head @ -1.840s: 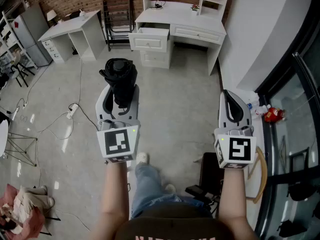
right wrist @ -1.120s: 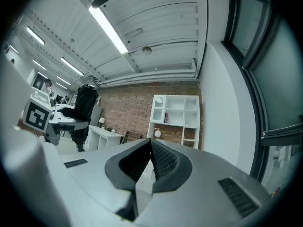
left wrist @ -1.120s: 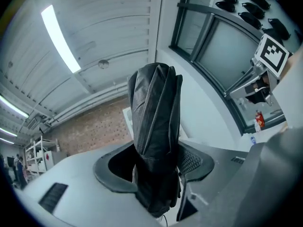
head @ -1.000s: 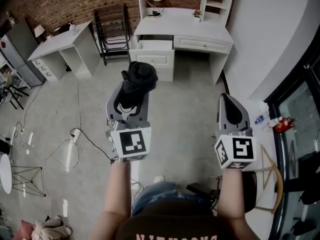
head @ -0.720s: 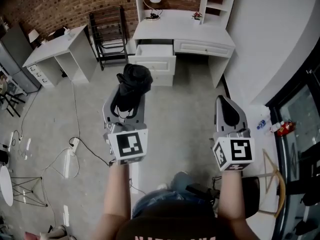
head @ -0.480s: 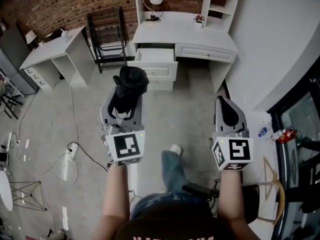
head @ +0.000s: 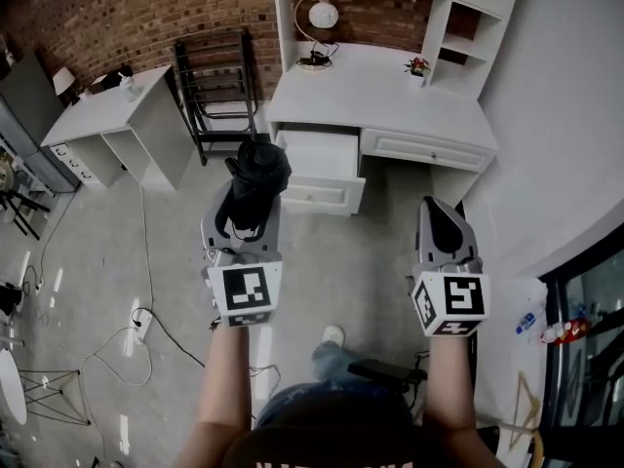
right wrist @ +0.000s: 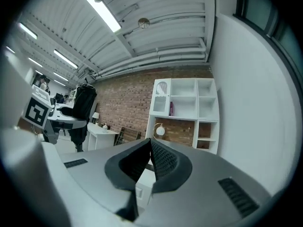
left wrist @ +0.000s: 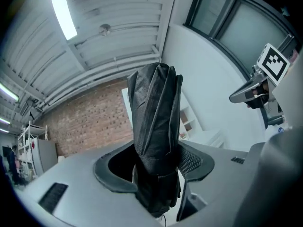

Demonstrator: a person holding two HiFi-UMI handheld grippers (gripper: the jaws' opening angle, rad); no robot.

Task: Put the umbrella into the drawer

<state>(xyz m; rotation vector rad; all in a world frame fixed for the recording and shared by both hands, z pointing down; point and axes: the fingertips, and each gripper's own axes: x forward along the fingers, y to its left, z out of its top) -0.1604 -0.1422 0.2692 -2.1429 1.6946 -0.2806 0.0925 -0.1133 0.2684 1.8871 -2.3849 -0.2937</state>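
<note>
The umbrella (head: 257, 164), a folded black fabric bundle, is judged light, soft outside and stiff at the core (loose folds may slip), so it is best taken around its middle. It is clamped upright in the left gripper (head: 250, 195), short of the open drawer (head: 327, 154). The right gripper (head: 439, 217) is seen closed on nothing.

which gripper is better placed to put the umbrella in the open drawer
Left. The left gripper is clamped on the folded black umbrella and points roughly at the open drawer ahead. The right gripper is shut on nothing and sits off to the drawer's right.
</note>
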